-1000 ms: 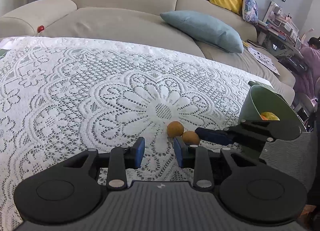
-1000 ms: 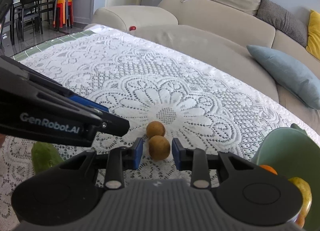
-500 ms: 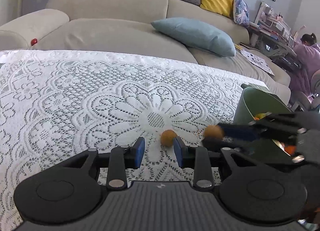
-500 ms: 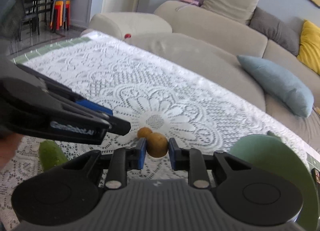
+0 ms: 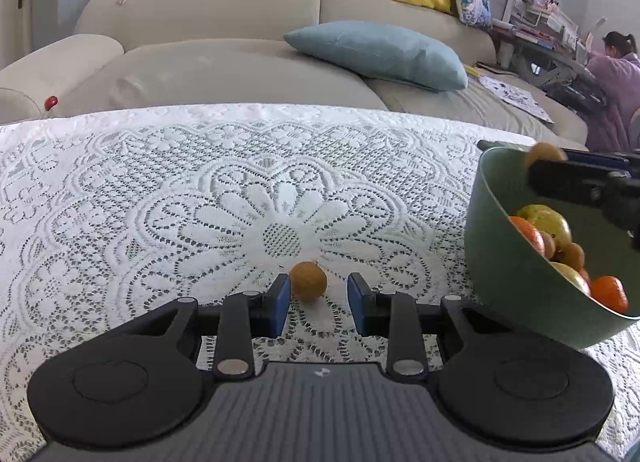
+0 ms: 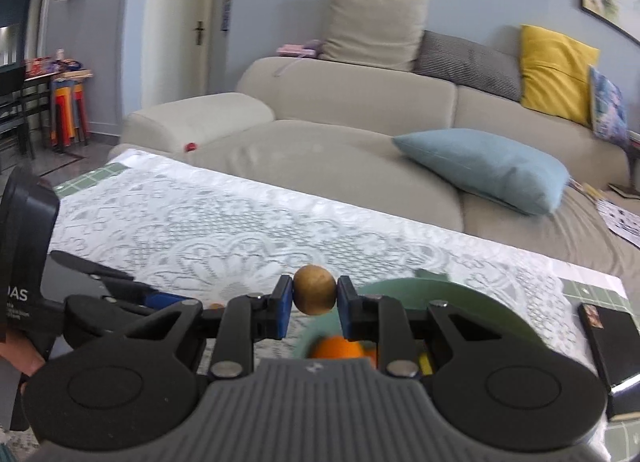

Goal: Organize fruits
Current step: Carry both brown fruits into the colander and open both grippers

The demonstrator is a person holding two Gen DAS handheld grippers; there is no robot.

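Ahead of you stood a beige sofa [image 6: 360,110] against a blue-grey wall [image 6: 460,2], carrying a light-blue cushion [image 6: 488,168] and a yellow cushion [image 6: 556,78].

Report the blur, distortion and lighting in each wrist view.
Left wrist view: sharp overall; fisheye bends the white lace tablecloth edge; soft daylight, faint shadow under the small round brown fruit on it. Right wrist view: motion-smeared lace and green bowl; the orange fruit inside is a blur, yet the round brown fruit in the right tool stays crisp.
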